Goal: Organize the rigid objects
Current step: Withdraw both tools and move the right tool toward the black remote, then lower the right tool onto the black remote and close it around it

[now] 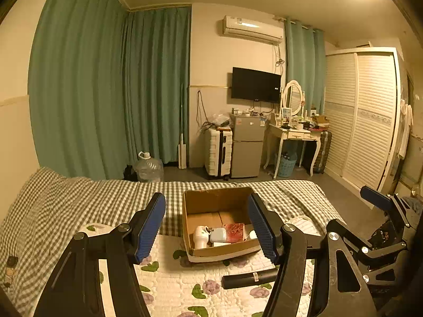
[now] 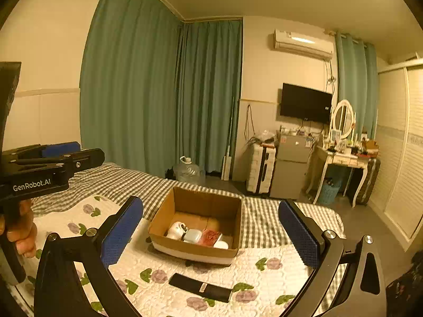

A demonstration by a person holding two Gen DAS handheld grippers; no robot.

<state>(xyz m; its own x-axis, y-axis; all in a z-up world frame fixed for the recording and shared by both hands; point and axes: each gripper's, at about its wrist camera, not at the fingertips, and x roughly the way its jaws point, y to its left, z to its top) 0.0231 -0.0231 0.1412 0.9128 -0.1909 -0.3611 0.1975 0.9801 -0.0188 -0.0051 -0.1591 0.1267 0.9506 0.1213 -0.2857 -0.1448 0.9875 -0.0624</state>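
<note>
An open cardboard box [image 1: 216,200] [image 2: 206,200] sits on the bed. Inside lie a white bottle-like item [image 1: 201,236] [image 2: 176,230], a pale blue case [image 1: 218,235] [image 2: 193,236], a red packet [image 1: 234,232] [image 2: 210,237] and a small white item [image 2: 220,245]. A flat black object [image 1: 248,278] [image 2: 201,288] lies on the quilt in front of the box. My left gripper [image 1: 208,227] is open and empty, held above the bed before the box. My right gripper [image 2: 211,232] is open and empty, also facing the box. The right gripper shows in the left wrist view [image 1: 380,200]; the left gripper shows in the right wrist view [image 2: 53,155].
The bed has a floral quilt [image 2: 264,272] over a checked sheet [image 1: 79,198]. Beyond the bed stand a water jug [image 1: 148,169], a white suitcase [image 1: 218,153], a small fridge [image 1: 247,148], a dressing table [image 1: 296,134] and a wardrobe [image 1: 362,116].
</note>
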